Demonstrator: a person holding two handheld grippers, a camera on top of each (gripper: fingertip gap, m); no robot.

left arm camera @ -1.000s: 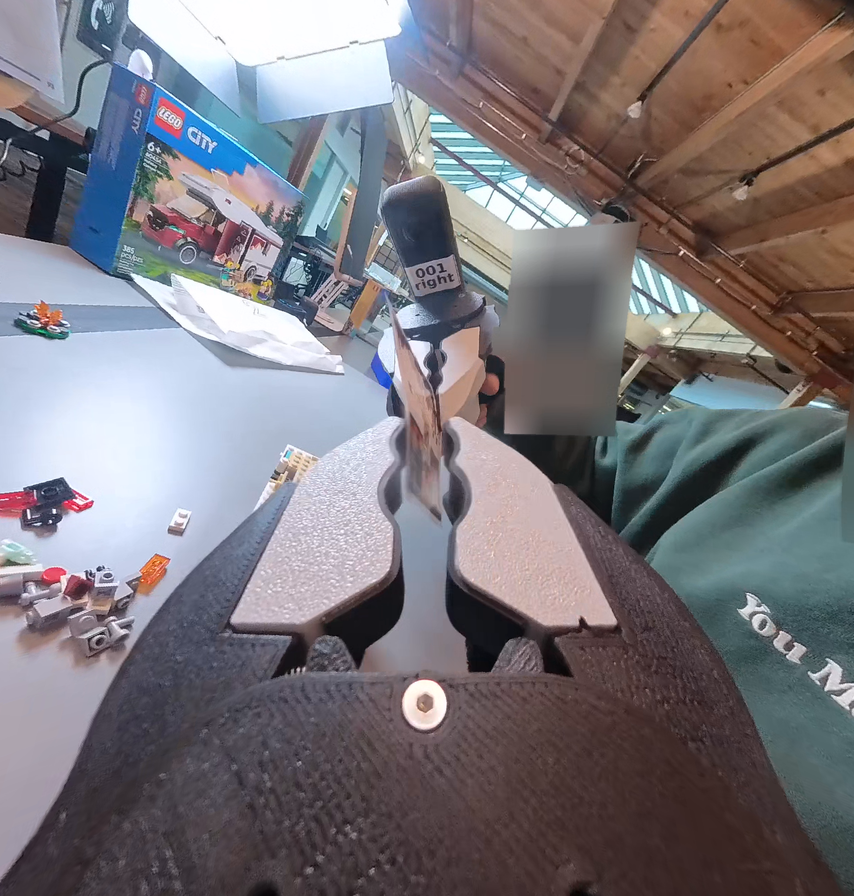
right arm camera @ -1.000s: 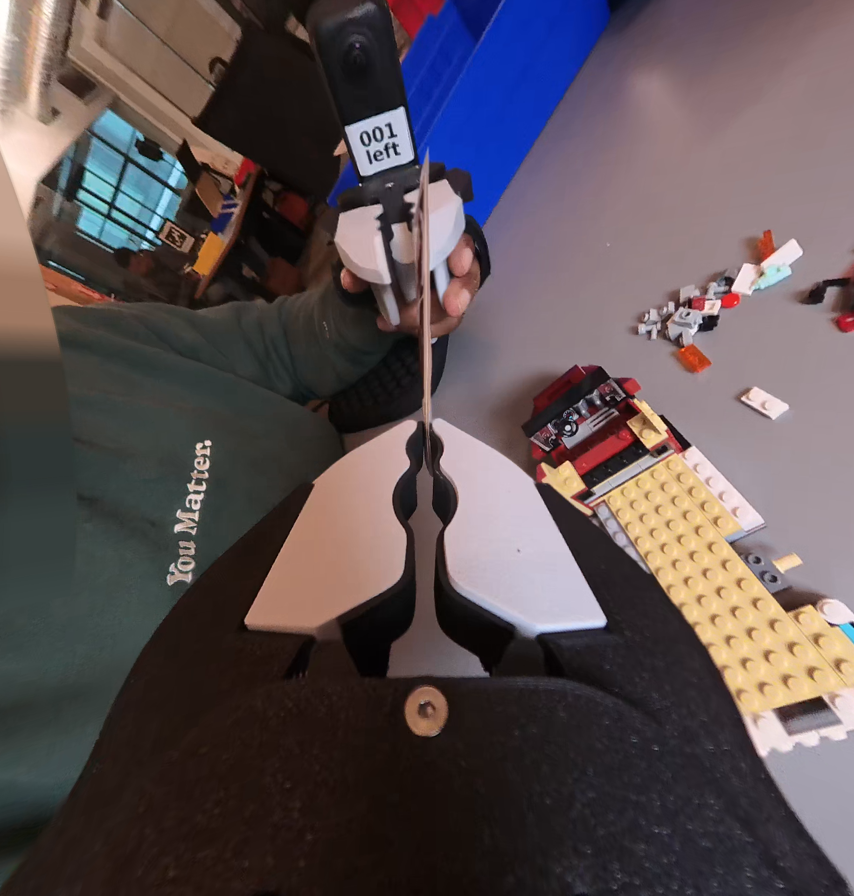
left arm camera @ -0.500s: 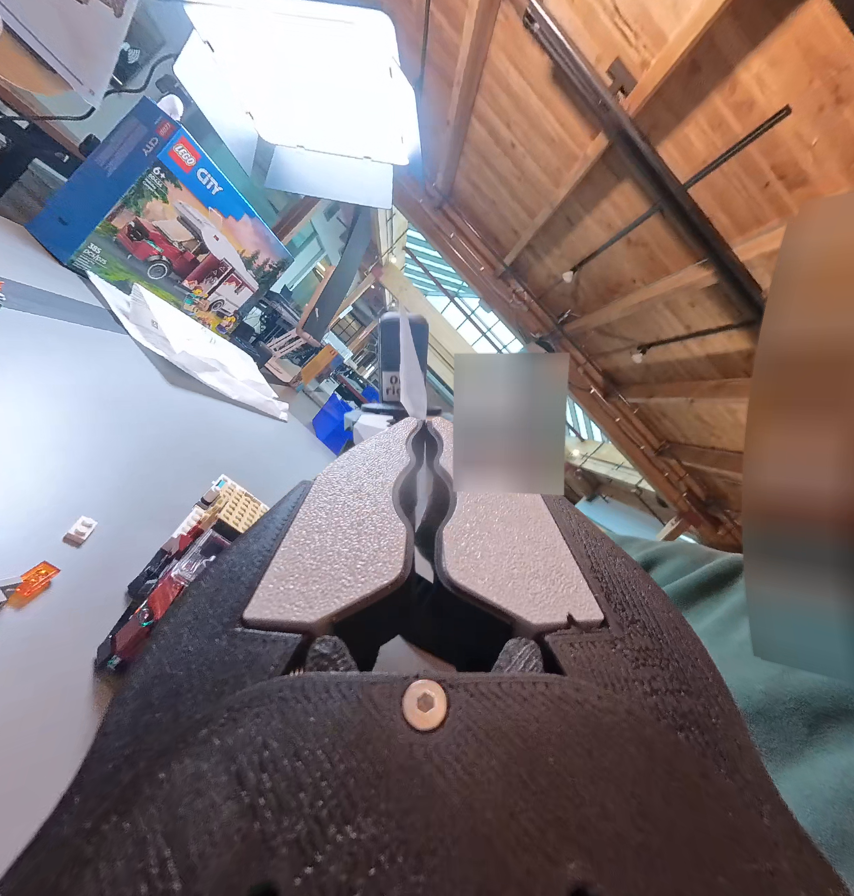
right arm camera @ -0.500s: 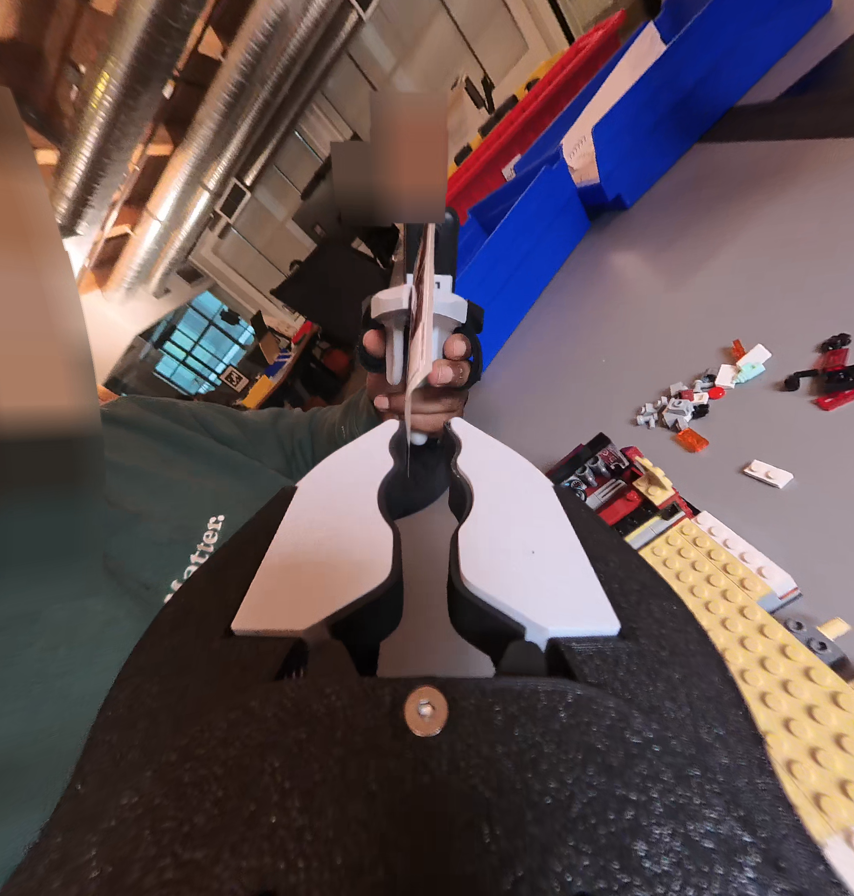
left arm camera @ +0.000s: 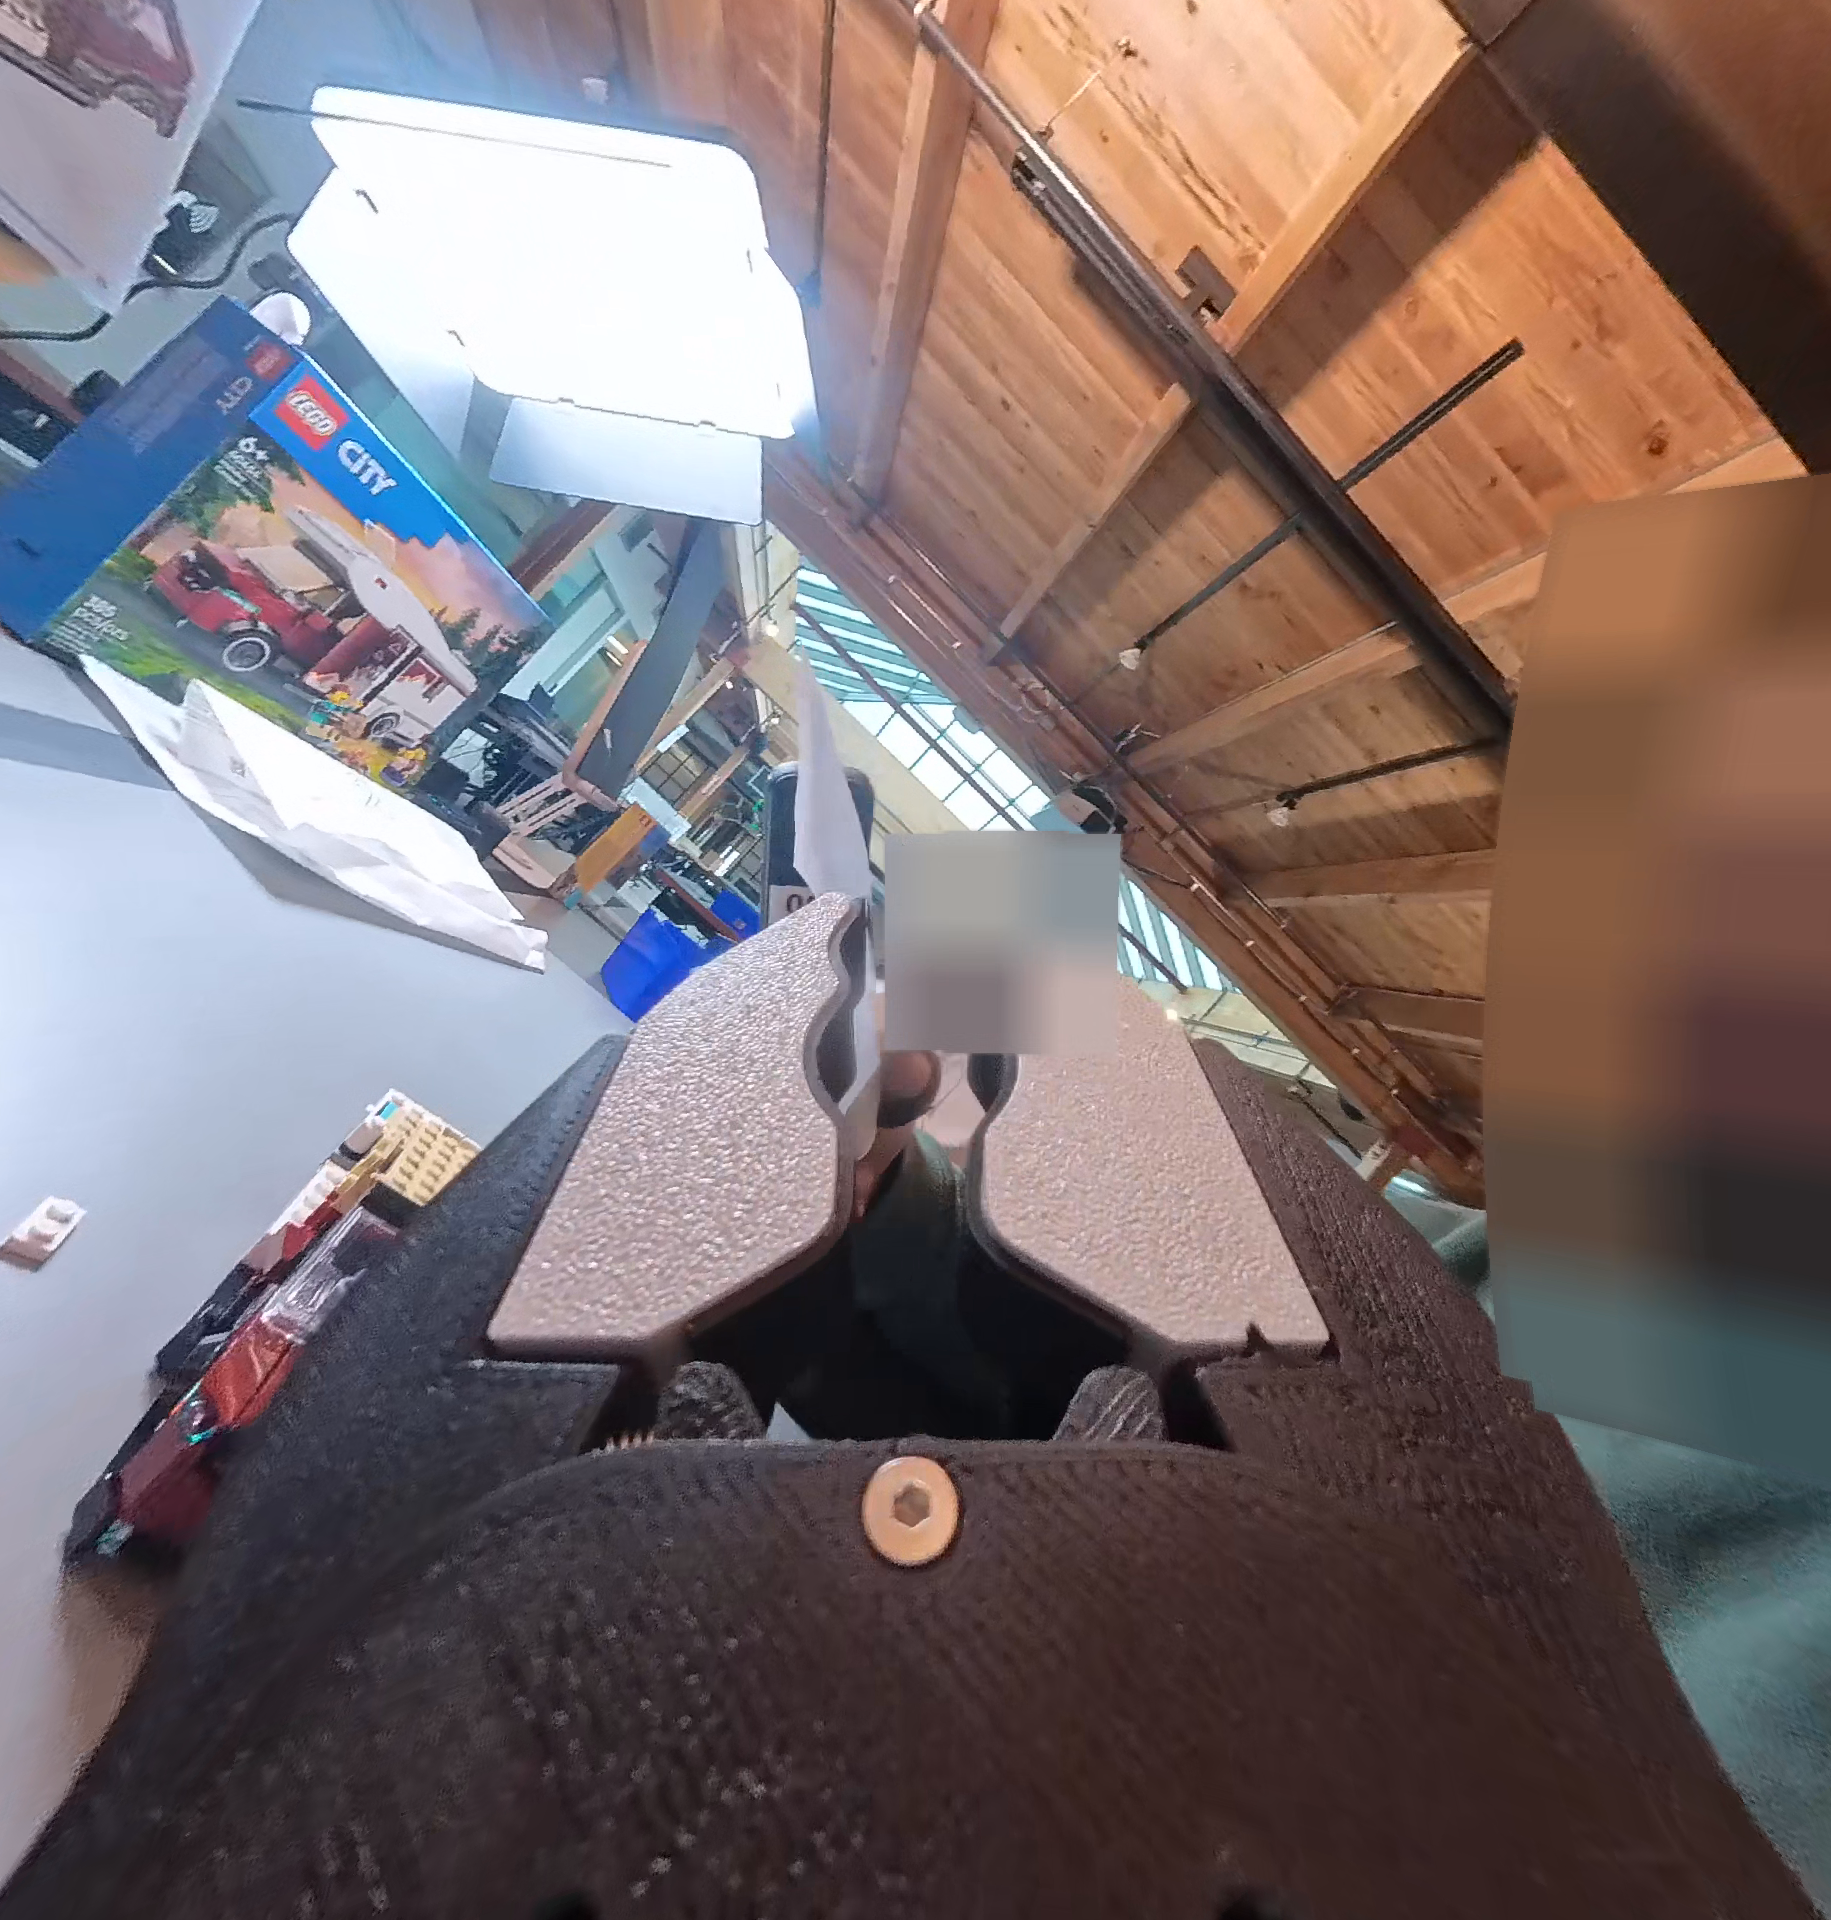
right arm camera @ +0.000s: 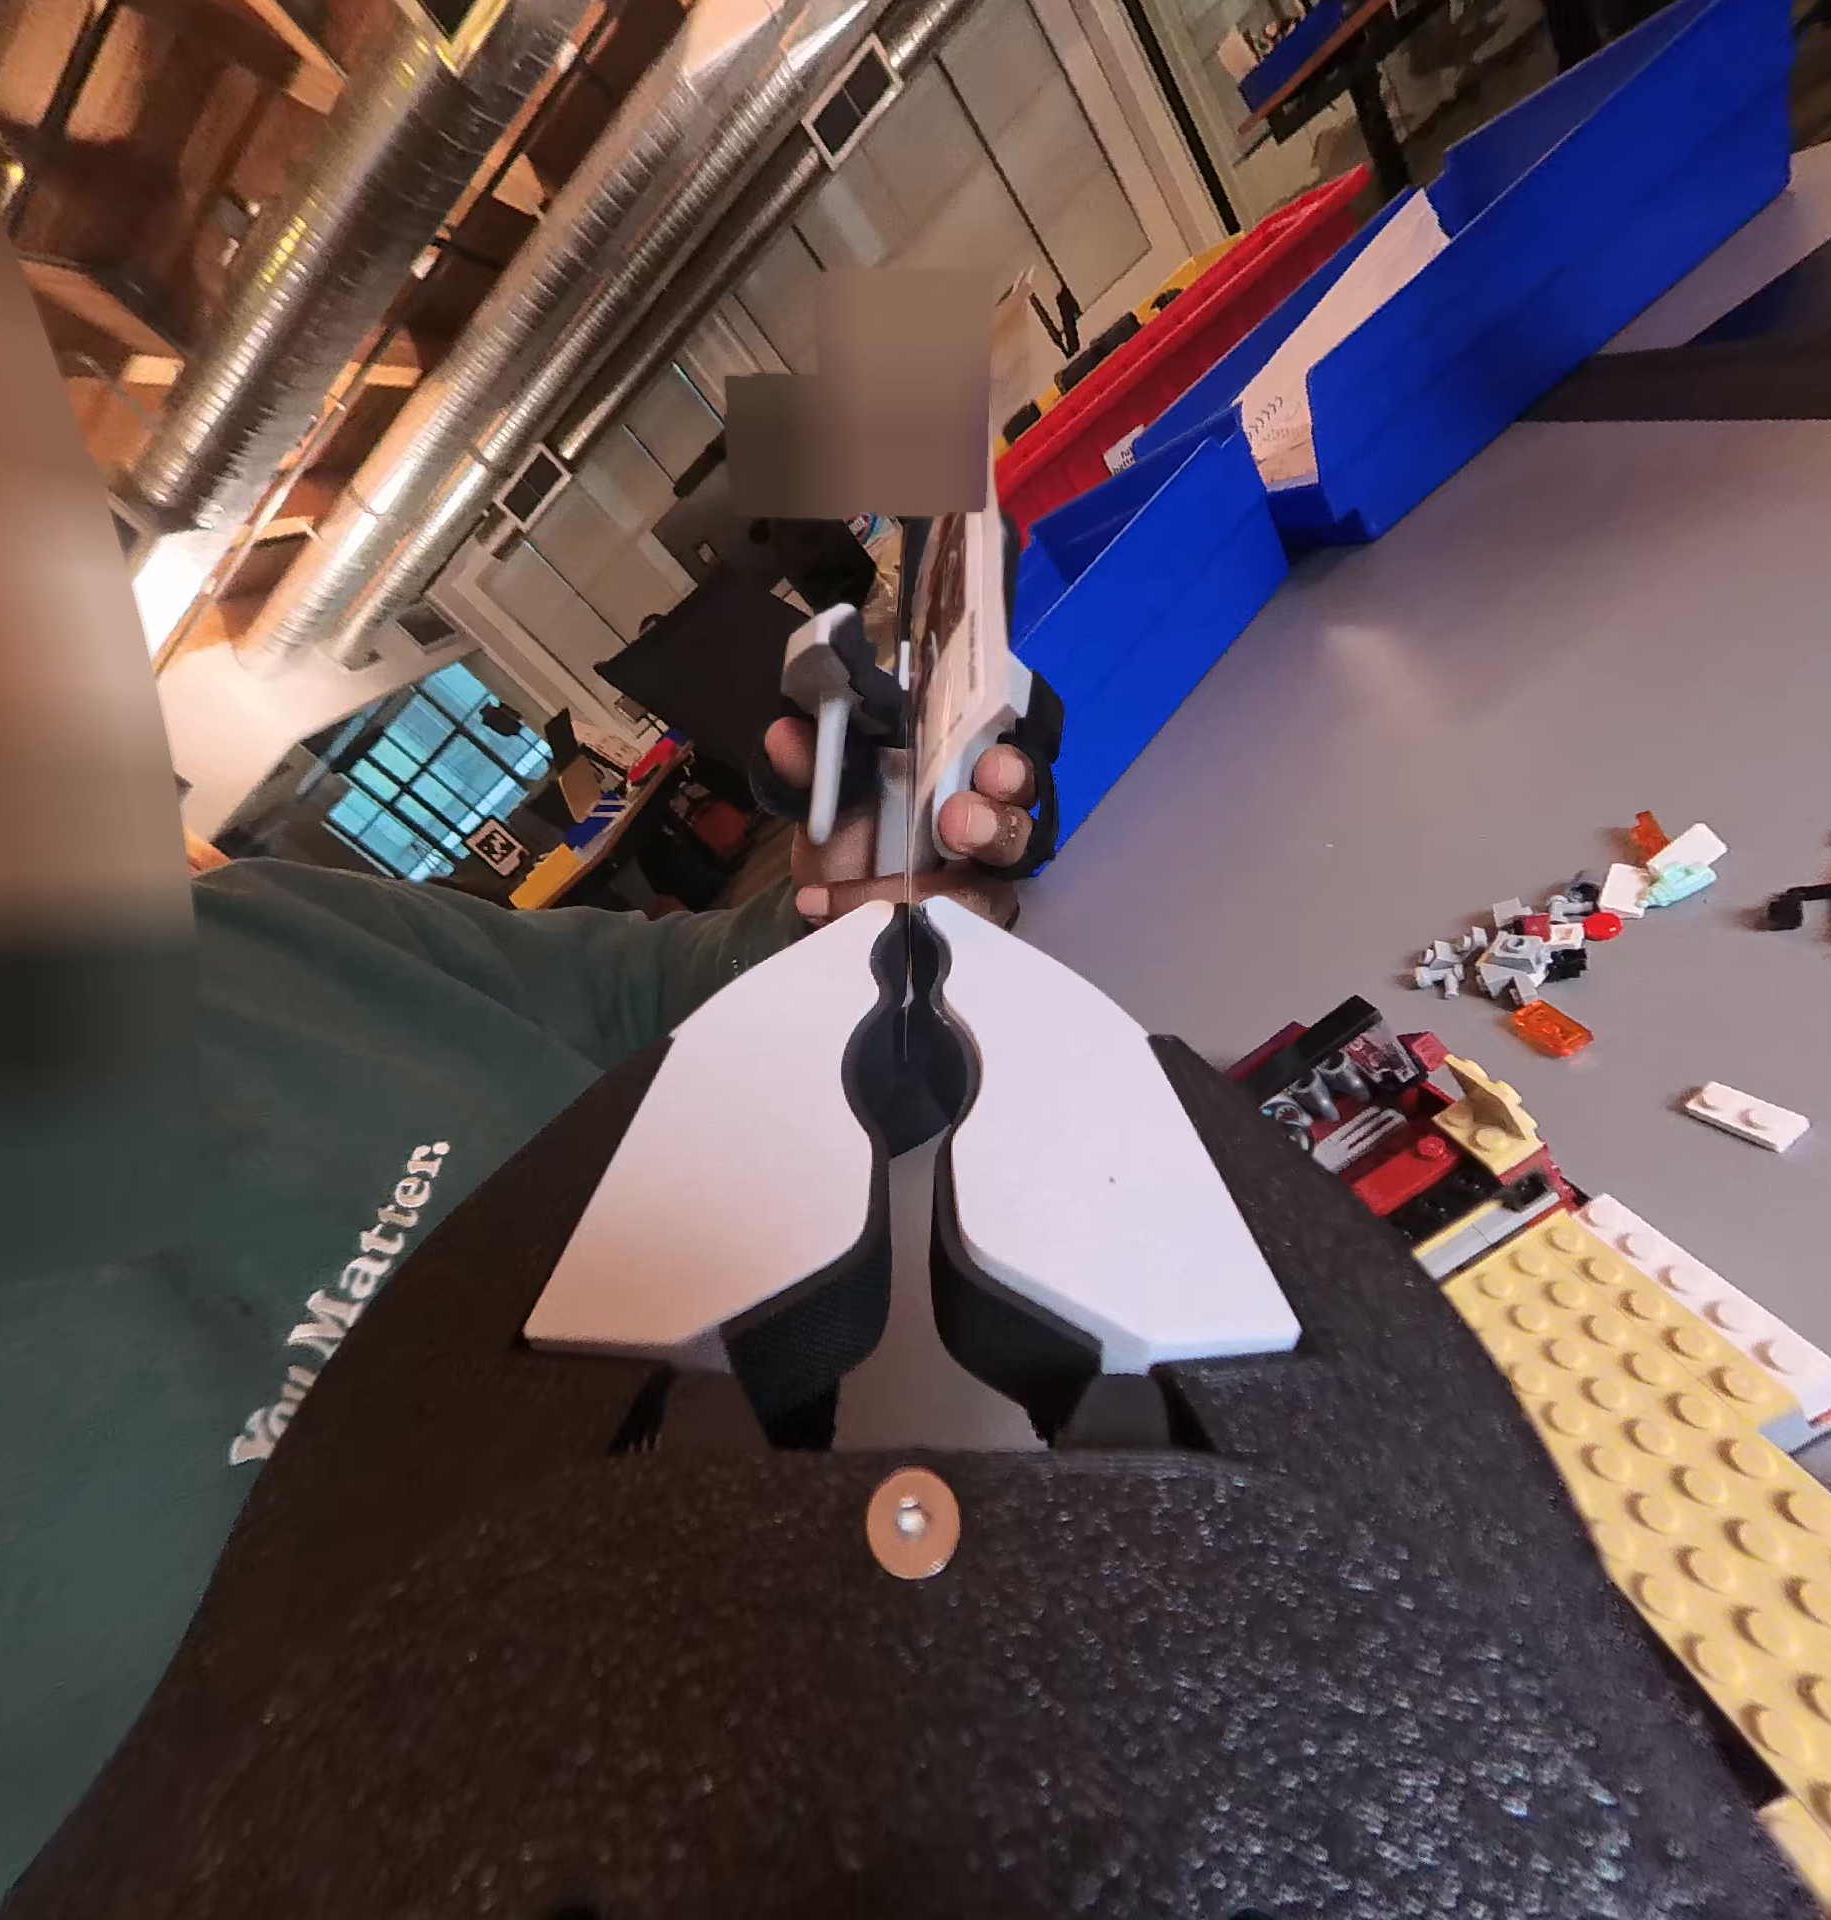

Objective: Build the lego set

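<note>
While both tools are raised off the grey surface (right arm camera: pixel 1430 665) and point at each other, a thin printed sheet (right arm camera: pixel 952 665) stands edge-on between them.

At the far left of the left wrist view, the boxed set (left arm camera: pixel 256 540) stands at the back of the surface, with a crumpled white paper bag (left arm camera: pixel 319 821) lying just in front of it. Nearer, a small white plate piece (left arm camera: pixel 43 1229) lies alone, and the red front of the half-built vehicle (left arm camera: pixel 256 1351) shows beside the tool's black body. The left hand-held gripper (left arm camera: pixel 932 997) has its jaws parted to a clear gap; the sheet (left arm camera: pixel 833 831) lies against the inner face of its left finger only, and part of the right finger is behind a blurred patch.

In the right wrist view, a green sleeve (right arm camera: pixel 298 1039) fills the left side. The right hand-held gripper (right arm camera: pixel 909 914) is pinched closed at its tips on the lower edge of the sheet. To the right, blue bins (right arm camera: pixel 1513 343) stand at the back, the vehicle (right arm camera: pixel 1410 1132) with its tan studded plate (right arm camera: pixel 1659 1475) rests on the surface beside the tool, and loose small pieces (right arm camera: pixel 1513 956) lie scattered beyond it.
</note>
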